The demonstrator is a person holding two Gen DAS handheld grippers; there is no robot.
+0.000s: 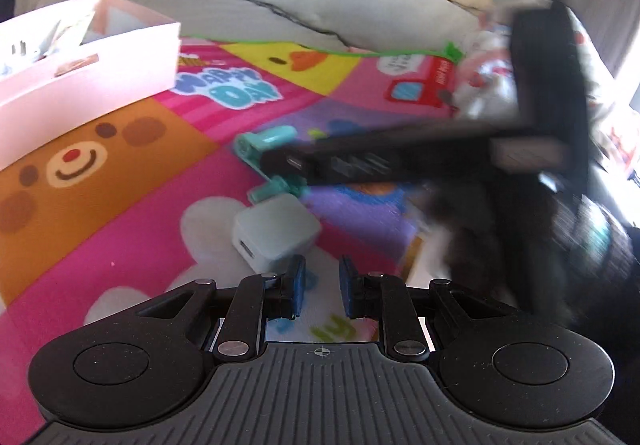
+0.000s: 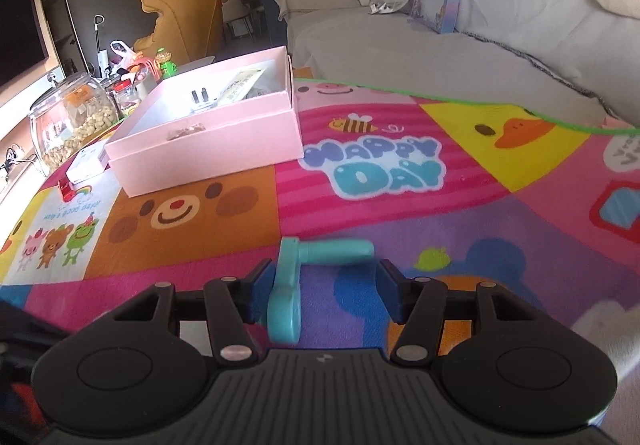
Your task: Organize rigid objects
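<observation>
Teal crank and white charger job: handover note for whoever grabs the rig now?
Left gripper: shut, holding nothing, just right of the white cube USB charger on the colourful play mat.
Right gripper: jaws open around the teal plastic crank handle; left pad at the crank, right pad clear, so no grip yet.
Pink cardboard box: open, further back on the mat, already holds a few small items.
Done: some items boxed.
Left: close on the crank, box it, then the charger.

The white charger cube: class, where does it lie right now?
Left wrist view: the white charger cube lies on the play mat, just ahead-left of the left claw, beside the teal crank handle.
</observation>
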